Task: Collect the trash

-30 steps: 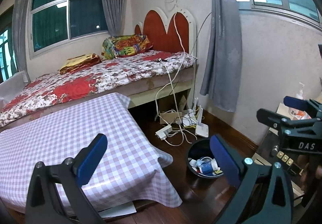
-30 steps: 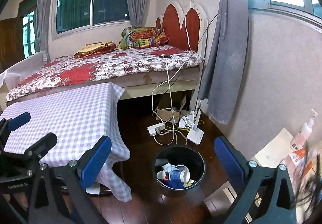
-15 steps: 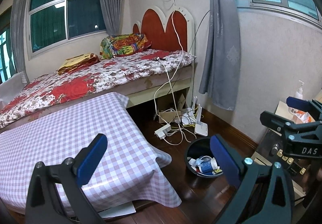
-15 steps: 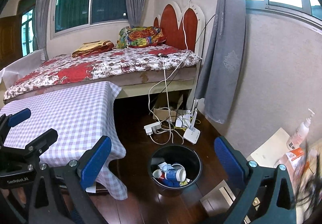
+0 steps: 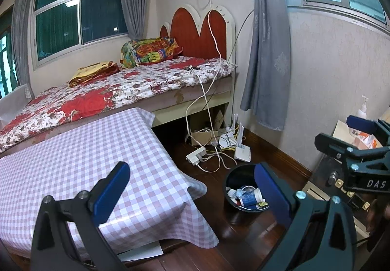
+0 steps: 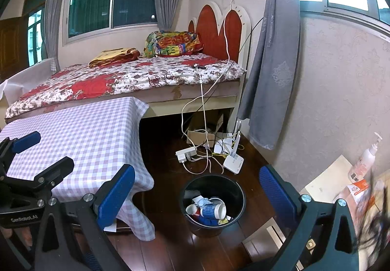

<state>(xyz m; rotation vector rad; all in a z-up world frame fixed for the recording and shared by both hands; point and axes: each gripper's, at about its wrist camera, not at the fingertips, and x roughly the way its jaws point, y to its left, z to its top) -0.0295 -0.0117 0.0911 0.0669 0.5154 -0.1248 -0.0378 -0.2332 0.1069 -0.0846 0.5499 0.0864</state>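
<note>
Both my grippers spread wide, nothing in them.
Bin [image 6: 212, 202] with cups [image 6: 211, 210] sits between my right gripper's [image 6: 197, 194] jaws; table [image 5: 80, 156] under my left gripper [image 5: 192, 191].

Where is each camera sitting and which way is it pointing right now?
Left wrist: on the left gripper, open, facing table, bed and bin; the right gripper shows at its right edge.
Right wrist: on the right gripper, open, aimed at the bin on the floor; the left gripper shows at its left edge.
Shared: table, bed, bin, cables.
</note>
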